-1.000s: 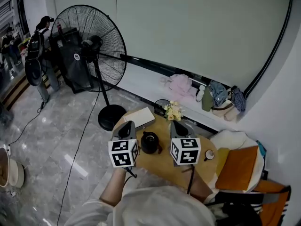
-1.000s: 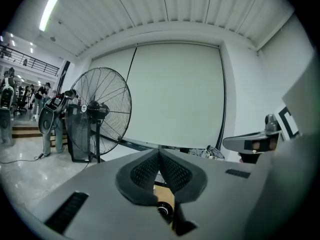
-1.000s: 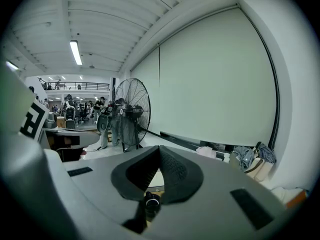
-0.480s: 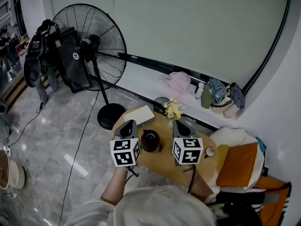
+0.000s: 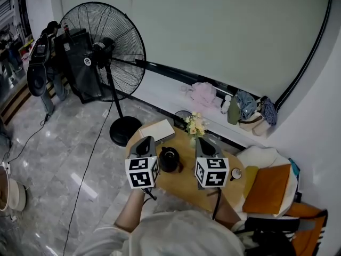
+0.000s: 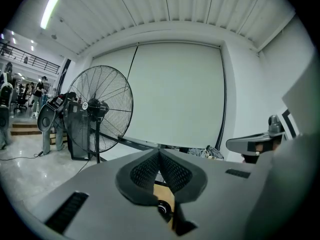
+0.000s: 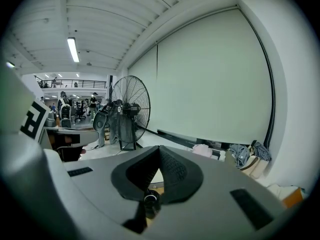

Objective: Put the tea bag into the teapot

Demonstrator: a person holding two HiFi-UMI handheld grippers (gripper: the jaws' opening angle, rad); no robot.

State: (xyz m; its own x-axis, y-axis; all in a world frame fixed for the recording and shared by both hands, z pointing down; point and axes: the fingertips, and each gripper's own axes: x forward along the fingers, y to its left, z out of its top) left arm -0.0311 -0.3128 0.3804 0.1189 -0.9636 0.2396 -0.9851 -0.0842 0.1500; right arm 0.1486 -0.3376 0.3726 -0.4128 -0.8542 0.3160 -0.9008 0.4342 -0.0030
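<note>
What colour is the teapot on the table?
The teapot is black; the head view shows it best.

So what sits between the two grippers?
The black teapot, on the round wooden table, roughly midway between the left gripper and the right gripper; the head view shows it.

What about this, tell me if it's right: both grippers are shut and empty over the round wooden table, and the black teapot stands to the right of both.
Not quite. The head view shows the black teapot between the left gripper and the right gripper, not right of both. The rest holds: both are shut and empty over the round wooden table.
</note>
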